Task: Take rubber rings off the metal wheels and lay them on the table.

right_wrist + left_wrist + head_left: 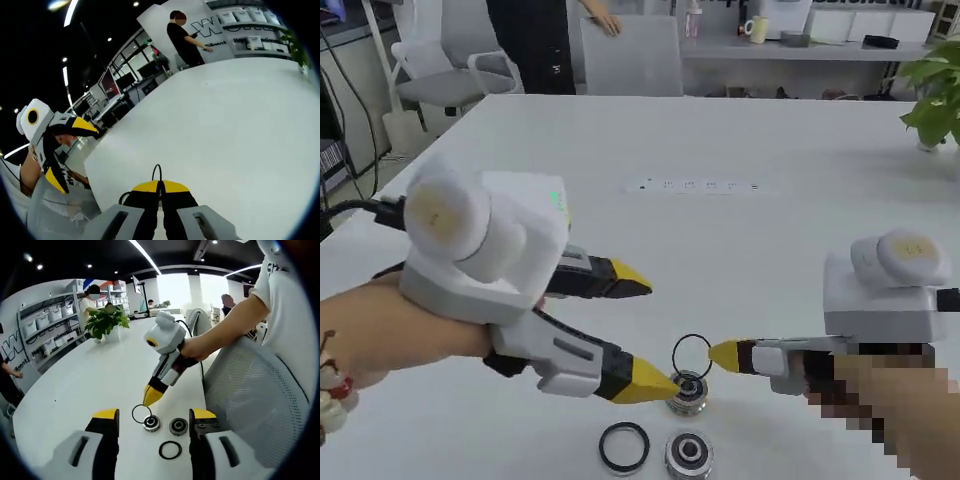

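Note:
My right gripper (720, 354) is shut on a thin black rubber ring (692, 351), which stands upright just above a metal wheel (688, 389). In its own view the jaws (160, 186) are closed, with the ring (157, 172) rising from between them. My left gripper (651, 333) is open, its lower yellow tip close beside that wheel. In the left gripper view the wheel (151, 423) lies ahead between the spread jaws (154, 415), and the ring (141, 413) hangs from the right gripper's tip (151, 395). A second wheel (688, 452) and a loose black ring (623, 446) lie near the table's front edge.
The white table (740, 250) has a flush socket strip (690, 185) at its middle. A potted plant (935, 95) stands at the far right, and chairs (630, 55) line the far edge. A person (182, 37) stands beyond the table.

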Available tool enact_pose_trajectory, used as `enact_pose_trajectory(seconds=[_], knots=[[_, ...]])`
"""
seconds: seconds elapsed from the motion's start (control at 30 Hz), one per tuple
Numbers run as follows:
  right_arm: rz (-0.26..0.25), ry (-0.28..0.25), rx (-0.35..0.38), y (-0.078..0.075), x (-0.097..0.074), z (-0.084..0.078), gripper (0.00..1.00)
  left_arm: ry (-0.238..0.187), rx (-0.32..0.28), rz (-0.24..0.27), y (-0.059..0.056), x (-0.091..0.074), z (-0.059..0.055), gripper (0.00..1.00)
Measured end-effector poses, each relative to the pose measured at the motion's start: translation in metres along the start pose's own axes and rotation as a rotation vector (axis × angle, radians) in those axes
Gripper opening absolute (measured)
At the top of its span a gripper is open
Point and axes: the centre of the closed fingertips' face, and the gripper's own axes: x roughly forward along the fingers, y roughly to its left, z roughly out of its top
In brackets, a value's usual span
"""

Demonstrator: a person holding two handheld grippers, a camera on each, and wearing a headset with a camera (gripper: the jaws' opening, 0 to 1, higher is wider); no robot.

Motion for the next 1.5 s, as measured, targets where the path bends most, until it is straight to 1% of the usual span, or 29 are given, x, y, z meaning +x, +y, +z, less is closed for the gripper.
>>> enact_pose_trajectory(seconds=[0.1, 0.27, 0.37, 0.43, 0.53, 0.63, 0.77, 0.93, 1.07, 1.27, 1.4, 1.5], knots=[[0.004, -0.003, 0.006, 0.001, 0.000, 0.001, 0.00, 0.000, -0.006, 0.029, 0.001, -0.014, -0.002, 0.57], [0.017, -0.014, 0.014, 0.006, -0.002, 0.004, 0.00, 0.012, -0.018, 0.083, 0.001, -0.036, -0.010, 0.62], [0.022, -0.018, 0.015, 0.009, -0.002, 0.005, 0.00, 0.018, -0.035, 0.103, -0.005, -0.049, -0.017, 0.67], [0.025, -0.020, 0.014, 0.010, -0.002, 0.005, 0.00, 0.017, -0.043, 0.117, -0.008, -0.054, -0.020, 0.69], [0.033, -0.025, 0.014, 0.011, -0.002, 0.007, 0.00, 0.012, -0.071, 0.142, -0.012, -0.063, -0.025, 0.69], [0.039, -0.030, 0.016, 0.013, -0.004, 0.008, 0.00, 0.011, -0.108, 0.168, -0.016, -0.069, -0.034, 0.69], [0.044, -0.038, 0.017, 0.015, -0.006, 0.011, 0.00, 0.000, -0.169, 0.193, -0.023, -0.071, -0.044, 0.70], [0.045, -0.055, 0.022, 0.015, -0.011, 0.016, 0.00, -0.020, -0.223, 0.216, -0.029, -0.072, -0.051, 0.70], [0.044, -0.069, 0.032, 0.014, -0.014, 0.019, 0.00, -0.024, -0.243, 0.221, -0.033, -0.073, -0.055, 0.71], [0.044, -0.089, 0.046, 0.014, -0.018, 0.023, 0.00, -0.032, -0.275, 0.238, -0.034, -0.072, -0.059, 0.71], [0.044, -0.102, 0.044, 0.015, -0.021, 0.026, 0.00, -0.026, -0.286, 0.235, -0.037, -0.071, -0.063, 0.71], [0.045, -0.112, 0.042, 0.016, -0.023, 0.029, 0.00, -0.010, -0.288, 0.234, -0.039, -0.070, -0.067, 0.71]])
